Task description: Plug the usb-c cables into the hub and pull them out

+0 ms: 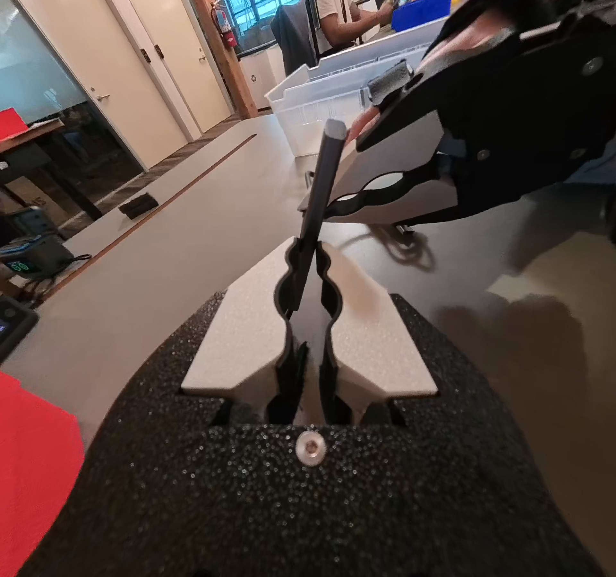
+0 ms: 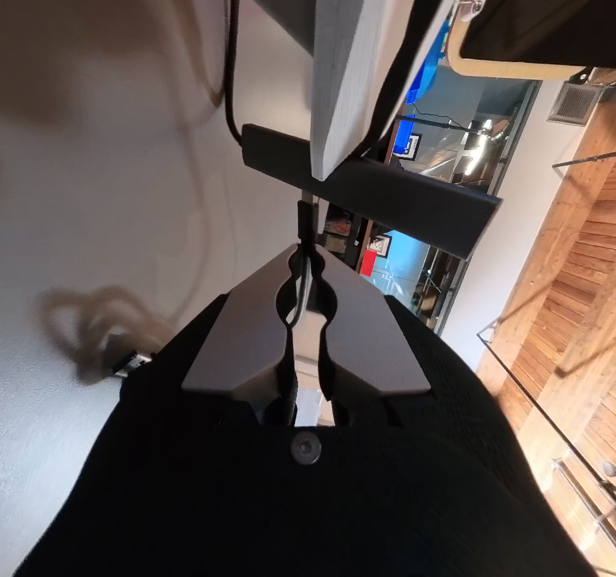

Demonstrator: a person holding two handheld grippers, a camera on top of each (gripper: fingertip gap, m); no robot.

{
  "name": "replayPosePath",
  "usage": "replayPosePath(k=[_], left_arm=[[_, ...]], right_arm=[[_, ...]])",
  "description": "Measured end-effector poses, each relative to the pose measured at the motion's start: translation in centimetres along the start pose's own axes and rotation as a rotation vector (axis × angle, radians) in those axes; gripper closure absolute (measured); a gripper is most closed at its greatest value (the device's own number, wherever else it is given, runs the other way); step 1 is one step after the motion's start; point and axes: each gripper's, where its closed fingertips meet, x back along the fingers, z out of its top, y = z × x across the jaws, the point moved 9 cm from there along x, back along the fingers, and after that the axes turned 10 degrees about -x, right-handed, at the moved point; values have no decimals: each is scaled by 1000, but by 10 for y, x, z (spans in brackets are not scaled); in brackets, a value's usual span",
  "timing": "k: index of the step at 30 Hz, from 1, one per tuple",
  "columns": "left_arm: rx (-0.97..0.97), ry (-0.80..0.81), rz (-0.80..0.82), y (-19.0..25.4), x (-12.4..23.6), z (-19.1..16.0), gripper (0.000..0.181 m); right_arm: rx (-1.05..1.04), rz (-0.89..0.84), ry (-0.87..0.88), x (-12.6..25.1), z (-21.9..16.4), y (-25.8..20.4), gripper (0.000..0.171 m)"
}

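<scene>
- The left tool (image 1: 305, 254) holds the dark hub (image 1: 320, 187) between its tips, tilted up above the grey counter (image 1: 166, 277).
- The right tool (image 2: 308, 254) is closed on the black usb-c cable plug (image 2: 306, 220); its metal end meets the hub's (image 2: 383, 194) edge.
- Whether the plug is fully inside cannot be told.
- A white bin (image 1: 320, 94) stands behind on the counter.

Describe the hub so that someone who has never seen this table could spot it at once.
Start at the grey table with the white bins at its far end. In front of them, the left gripper pinches the hub, a slim dark bar tilted up off the table. The right gripper holds a cable plug against its long edge; no other dark bar is held.
</scene>
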Motion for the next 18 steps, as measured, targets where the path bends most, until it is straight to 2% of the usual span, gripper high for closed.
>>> replayPosePath(k=[3,10,14,18], left_arm=[[-114,-30,14,9,-1,2,174],[-534,-166,135,33,-7,7,174],[-569,-138,207,34,-3,16,174],[-509,-37,238,31,5,24,174]], right_arm=[[13,-30,32,3,-4,-7,169],[4,-165,97,5,-11,-23,169],[-6,-265,161,8,-14,-19,169],[17,-383,239,13,-17,-13,169]])
